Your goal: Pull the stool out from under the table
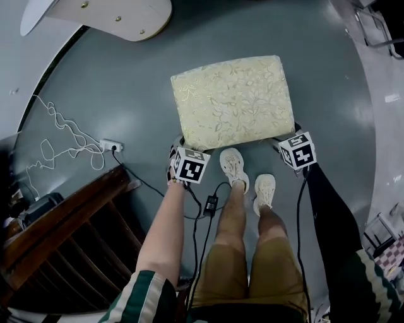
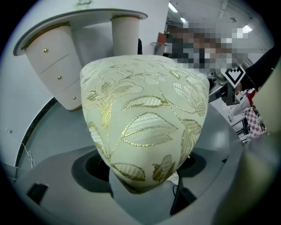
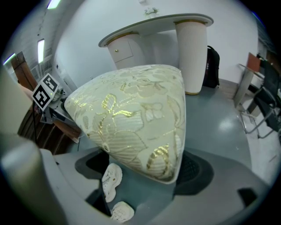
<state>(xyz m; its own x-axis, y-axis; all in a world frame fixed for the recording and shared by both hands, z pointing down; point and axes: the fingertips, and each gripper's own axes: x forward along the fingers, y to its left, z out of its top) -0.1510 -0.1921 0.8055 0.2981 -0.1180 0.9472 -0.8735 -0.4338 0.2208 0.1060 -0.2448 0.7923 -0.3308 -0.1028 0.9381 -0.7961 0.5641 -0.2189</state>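
Observation:
The stool (image 1: pixel 232 101), with a cream cushion patterned in gold leaves, stands on the grey floor in front of the white rounded table (image 1: pixel 113 16). My left gripper (image 1: pixel 182 146) is at its near left corner and my right gripper (image 1: pixel 287 137) at its near right corner; the marker cubes hide both sets of jaws from above. In the left gripper view the cushion corner (image 2: pixel 145 105) fills the gap between the wide-set jaws, which press its sides. The right gripper view shows the other corner (image 3: pixel 131 118) held the same way.
A person's white shoes (image 1: pixel 235 167) stand just behind the stool, between my grippers. A black cable with an adapter (image 1: pixel 210 205) trails on the floor. White cord and a power strip (image 1: pixel 110 146) lie left, beside dark wooden furniture (image 1: pixel 63 240). Metal chairs (image 1: pixel 372 28) stand right.

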